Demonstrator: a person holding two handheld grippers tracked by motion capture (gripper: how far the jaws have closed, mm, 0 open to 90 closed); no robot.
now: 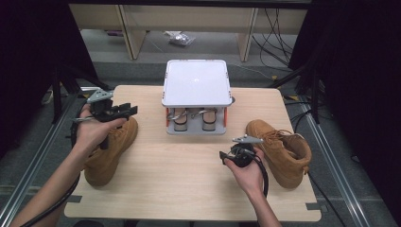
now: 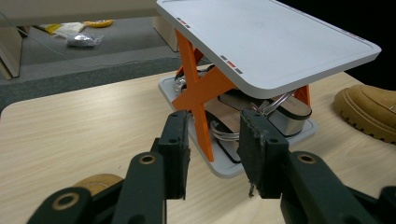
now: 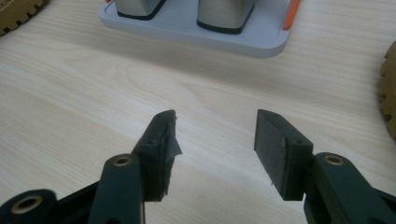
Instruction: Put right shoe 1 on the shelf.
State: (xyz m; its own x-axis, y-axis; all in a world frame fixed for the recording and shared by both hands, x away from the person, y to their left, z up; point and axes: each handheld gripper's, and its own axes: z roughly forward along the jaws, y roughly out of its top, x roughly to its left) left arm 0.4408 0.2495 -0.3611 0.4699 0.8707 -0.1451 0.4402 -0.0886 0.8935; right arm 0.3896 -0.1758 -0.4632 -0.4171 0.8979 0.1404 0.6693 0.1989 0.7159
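Both tongs, left (image 2: pixel 212 154) and right (image 3: pixel 215 154), wide and empty. Boots (image 1: pixel 112 149) probably heavy, floppy-topped; best gripped at stiff collar.

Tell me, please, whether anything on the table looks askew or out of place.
The two tan boots are not paired: the left boot and right boot sit at opposite sides of the shoe rack, toes angled inward. Nothing looks spilled or damaged.

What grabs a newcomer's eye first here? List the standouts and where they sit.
A white two-tier rack on orange legs stands at the table's far middle, with a pair of shoes on its lower shelf. A tan boot lies at the left edge, another tan boot at the right. The left gripper and right gripper hover open and empty.
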